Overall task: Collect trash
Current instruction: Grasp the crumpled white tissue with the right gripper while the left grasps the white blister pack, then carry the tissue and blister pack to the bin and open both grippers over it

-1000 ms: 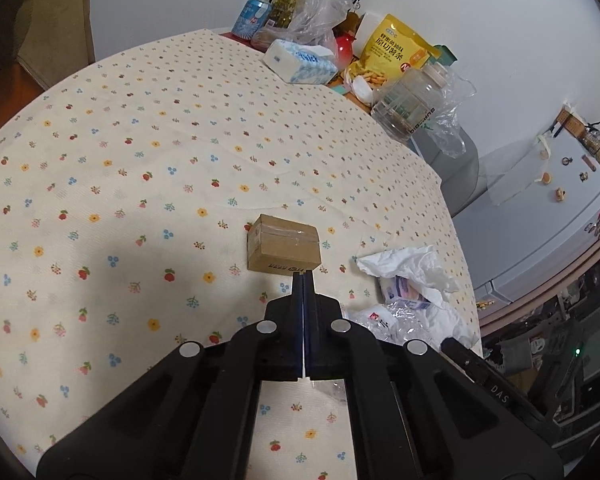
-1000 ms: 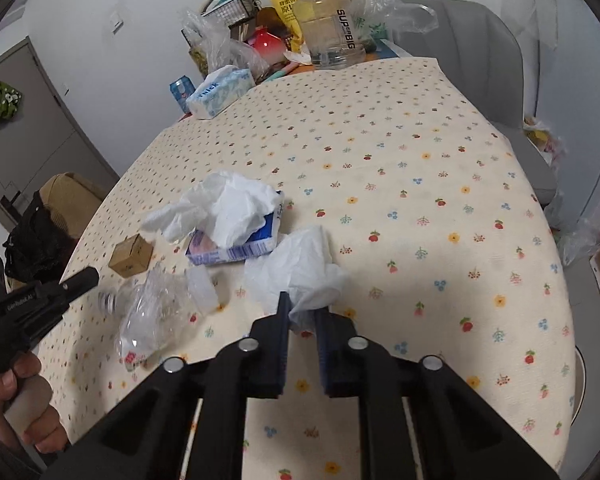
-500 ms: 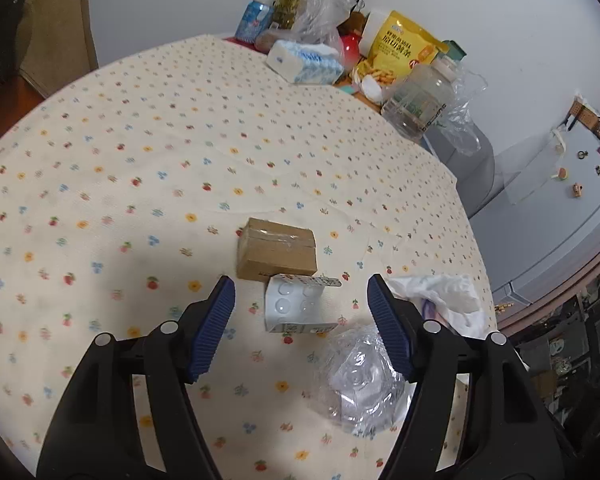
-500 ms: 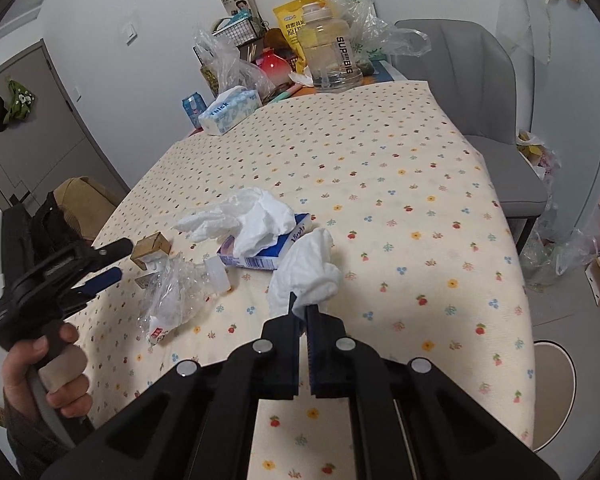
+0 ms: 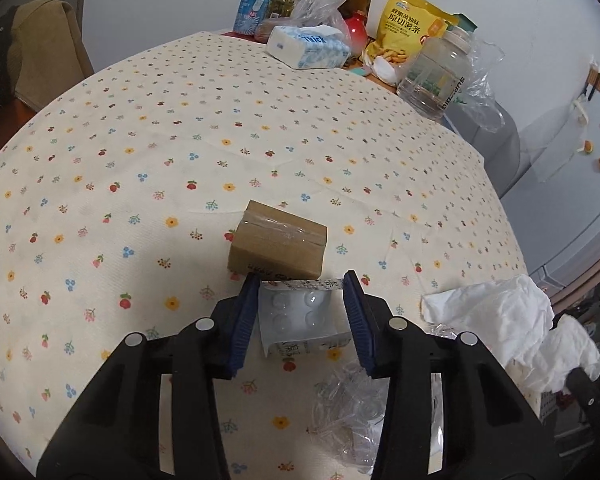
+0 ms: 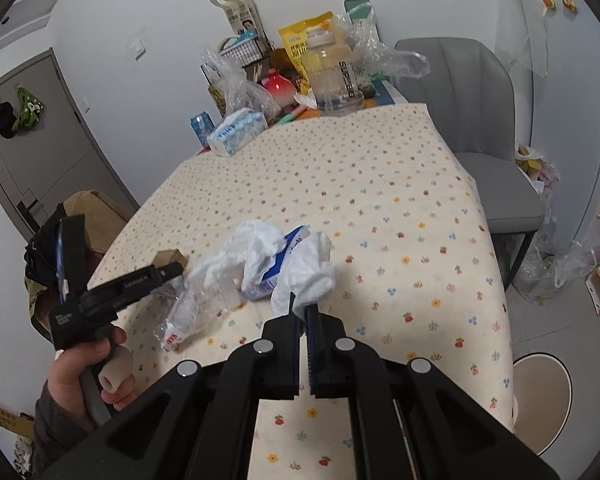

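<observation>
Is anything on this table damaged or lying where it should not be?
Yes. A crushed clear plastic bottle, an empty blister pack and crumpled tissues lie scattered on the floral tablecloth beside a small cardboard box.

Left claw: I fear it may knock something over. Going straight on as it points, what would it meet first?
The left claw is open around a blister pack. Straight ahead it would likely meet the cardboard box first; depth is unclear.

We see both fisheye views evenly lit by soft, slightly dim indoor light, with a faint shadow beneath the left claw (image 5: pixel 300 284) on the tabletop (image 5: pixel 140 160), strong barrel bending and dark vignetted corners, and mostly sharp focus.
</observation>
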Motion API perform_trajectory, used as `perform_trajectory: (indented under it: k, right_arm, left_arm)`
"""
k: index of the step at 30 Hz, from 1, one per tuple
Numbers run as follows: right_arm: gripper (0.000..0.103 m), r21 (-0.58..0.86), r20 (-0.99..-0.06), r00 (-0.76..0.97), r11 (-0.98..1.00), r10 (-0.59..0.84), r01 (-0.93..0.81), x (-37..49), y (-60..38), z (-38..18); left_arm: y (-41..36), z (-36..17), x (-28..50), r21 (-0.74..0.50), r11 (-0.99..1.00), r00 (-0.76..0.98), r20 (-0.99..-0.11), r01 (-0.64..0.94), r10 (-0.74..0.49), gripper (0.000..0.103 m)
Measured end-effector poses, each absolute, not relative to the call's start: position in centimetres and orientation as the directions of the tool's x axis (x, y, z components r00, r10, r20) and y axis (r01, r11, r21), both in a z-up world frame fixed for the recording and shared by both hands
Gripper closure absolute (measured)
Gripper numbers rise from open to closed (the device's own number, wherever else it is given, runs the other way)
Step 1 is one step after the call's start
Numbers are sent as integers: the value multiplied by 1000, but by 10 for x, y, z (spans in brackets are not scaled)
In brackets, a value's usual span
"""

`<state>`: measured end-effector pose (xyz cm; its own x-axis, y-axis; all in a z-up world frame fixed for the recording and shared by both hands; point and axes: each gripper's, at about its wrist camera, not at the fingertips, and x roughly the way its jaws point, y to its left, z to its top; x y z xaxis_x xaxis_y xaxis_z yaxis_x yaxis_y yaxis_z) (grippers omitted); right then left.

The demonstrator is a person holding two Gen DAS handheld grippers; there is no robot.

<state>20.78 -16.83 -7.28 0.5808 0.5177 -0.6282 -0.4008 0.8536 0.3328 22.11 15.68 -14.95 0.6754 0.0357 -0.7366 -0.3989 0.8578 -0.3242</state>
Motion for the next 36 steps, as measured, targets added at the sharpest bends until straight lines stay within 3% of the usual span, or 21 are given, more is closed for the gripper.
perform_trajectory:
  k: [16, 36]
  right_arm:
    - [100, 348, -608, 598, 852, 522, -390, 190, -188, -66]
    - [100, 359, -613, 668, 902, 422, -240, 166, -278, -70]
  left_arm:
    - [148, -113, 176, -359, 853, 735, -676, -378, 41, 60]
    - [27, -81, 170, -339, 929, 766, -633, -147, -109, 60]
